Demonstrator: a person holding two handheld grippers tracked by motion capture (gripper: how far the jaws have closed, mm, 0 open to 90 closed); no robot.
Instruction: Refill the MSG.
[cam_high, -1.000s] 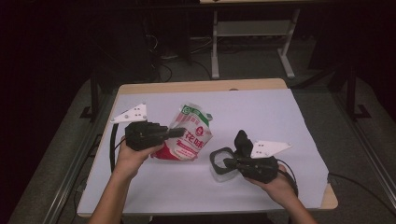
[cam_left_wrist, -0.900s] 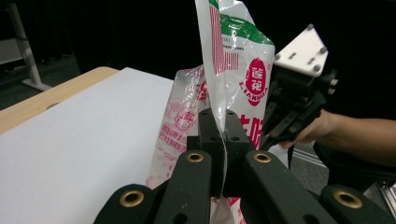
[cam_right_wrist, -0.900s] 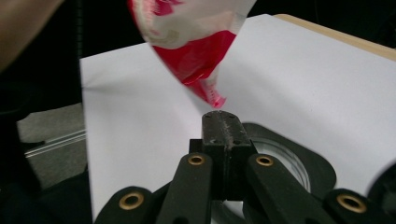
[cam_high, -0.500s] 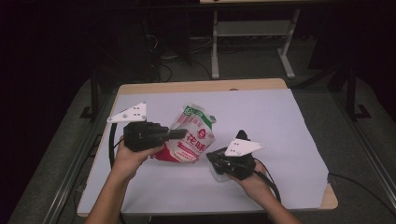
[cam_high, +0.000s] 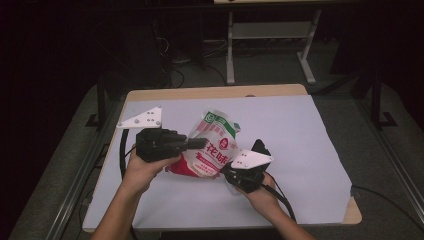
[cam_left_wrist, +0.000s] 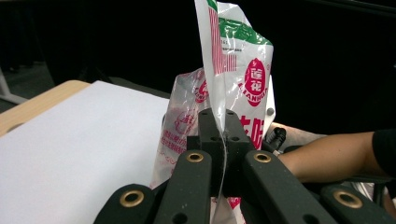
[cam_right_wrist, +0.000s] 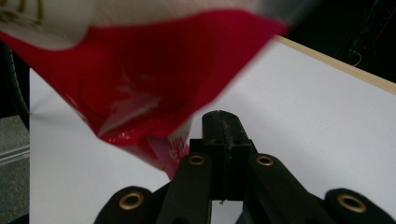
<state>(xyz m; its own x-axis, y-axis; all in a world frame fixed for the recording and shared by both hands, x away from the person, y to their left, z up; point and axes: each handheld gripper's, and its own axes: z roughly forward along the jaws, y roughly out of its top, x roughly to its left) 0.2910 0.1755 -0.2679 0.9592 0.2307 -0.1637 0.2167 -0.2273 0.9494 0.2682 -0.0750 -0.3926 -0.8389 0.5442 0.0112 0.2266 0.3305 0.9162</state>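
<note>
The left tongs (cam_left_wrist: 223, 140) pinched the thin edge of the bag (cam_high: 210, 145), which hung in front of them. The right tongs (cam_right_wrist: 223, 135) were pressed together with nothing inside, just under the bag's red bottom. The slippery plastic might slide out and the bag could fall.

The high view looks forward and down over the whole table (cam_high: 300, 130) from the person's edge, while both gripper views sit close along their fingers, sharing the bag (cam_left_wrist: 233, 70).
</note>
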